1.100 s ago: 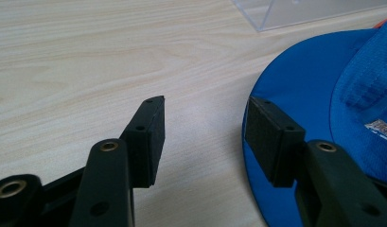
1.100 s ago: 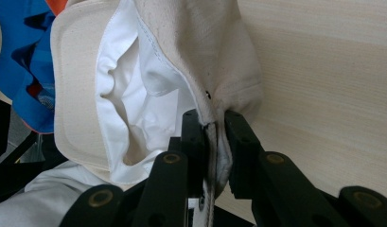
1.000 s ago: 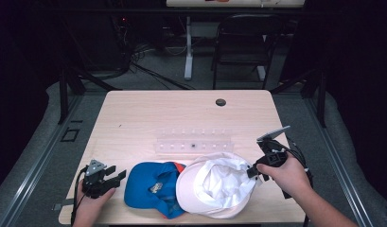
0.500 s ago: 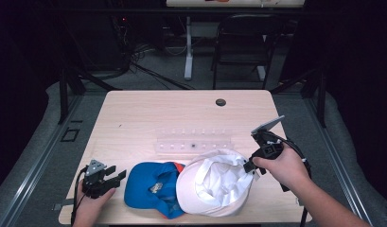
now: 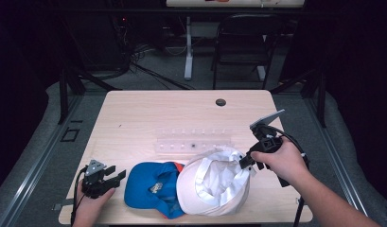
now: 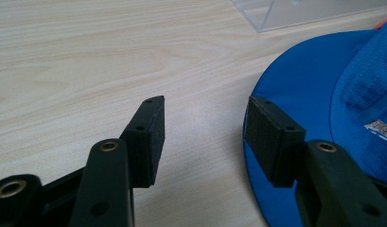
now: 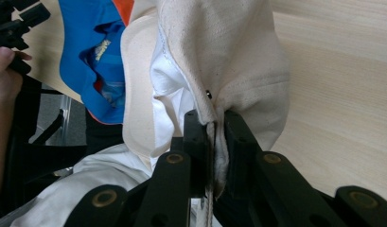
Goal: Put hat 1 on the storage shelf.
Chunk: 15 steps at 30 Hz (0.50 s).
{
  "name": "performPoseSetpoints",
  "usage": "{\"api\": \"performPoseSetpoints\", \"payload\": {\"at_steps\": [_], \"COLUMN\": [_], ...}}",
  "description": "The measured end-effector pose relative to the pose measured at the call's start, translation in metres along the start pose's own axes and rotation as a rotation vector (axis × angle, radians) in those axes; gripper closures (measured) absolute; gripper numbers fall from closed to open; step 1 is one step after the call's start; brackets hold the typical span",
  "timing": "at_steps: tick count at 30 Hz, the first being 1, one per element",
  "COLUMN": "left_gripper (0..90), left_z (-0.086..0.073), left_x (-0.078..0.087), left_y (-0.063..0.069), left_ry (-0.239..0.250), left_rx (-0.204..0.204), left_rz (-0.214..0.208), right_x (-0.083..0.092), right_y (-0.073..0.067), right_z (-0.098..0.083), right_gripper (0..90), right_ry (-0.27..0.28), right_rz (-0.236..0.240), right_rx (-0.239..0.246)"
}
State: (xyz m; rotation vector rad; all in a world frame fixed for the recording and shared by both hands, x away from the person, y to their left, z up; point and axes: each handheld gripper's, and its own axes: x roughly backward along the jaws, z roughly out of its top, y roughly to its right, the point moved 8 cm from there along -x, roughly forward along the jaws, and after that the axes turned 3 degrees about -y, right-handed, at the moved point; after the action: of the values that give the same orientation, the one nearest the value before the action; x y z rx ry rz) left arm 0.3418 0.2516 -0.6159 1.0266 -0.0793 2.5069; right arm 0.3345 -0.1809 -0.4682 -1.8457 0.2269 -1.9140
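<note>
Dark floor and a chair (image 5: 241,47) surround the pale table (image 5: 148,118) in the high view. Two caps lie at its near edge: a blue cap (image 5: 151,187) and, touching it, a white cap (image 5: 215,182). Since a second ago the right gripper (image 5: 245,161) has risen, lifting the white cap's edge; the left gripper (image 5: 116,178) has stayed put. One clear rack (image 5: 193,142) sits behind.

Left gripper view: jaws stand apart, empty, the blue cap (image 6: 323,94) just beside one.

Right gripper view: jaws clamp the white cap's (image 7: 229,56) fabric.
</note>
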Motion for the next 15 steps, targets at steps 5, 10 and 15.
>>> {"api": "performPoseSetpoints", "payload": {"at_steps": [5,10,15], "left_gripper": [48.8,48.7,48.5], "left_z": [-0.001,-0.001,-0.001], "left_x": [0.001,0.000,0.001], "left_y": [0.000,0.000,0.000], "left_ry": [-0.010,-0.010,-0.009], "left_rx": [-0.001,-0.002,0.000], "left_rz": [-0.002,-0.001,-0.004], "right_x": [0.005,0.010,0.017], "right_y": [-0.004,-0.011,-0.019], "right_z": [0.000,0.003,0.005], "right_gripper": [81.7,81.8,81.9], "right_ry": [-0.017,-0.004,-0.009], "right_rz": [0.013,0.027,0.065], "right_rx": [0.007,-0.006,0.000]}}
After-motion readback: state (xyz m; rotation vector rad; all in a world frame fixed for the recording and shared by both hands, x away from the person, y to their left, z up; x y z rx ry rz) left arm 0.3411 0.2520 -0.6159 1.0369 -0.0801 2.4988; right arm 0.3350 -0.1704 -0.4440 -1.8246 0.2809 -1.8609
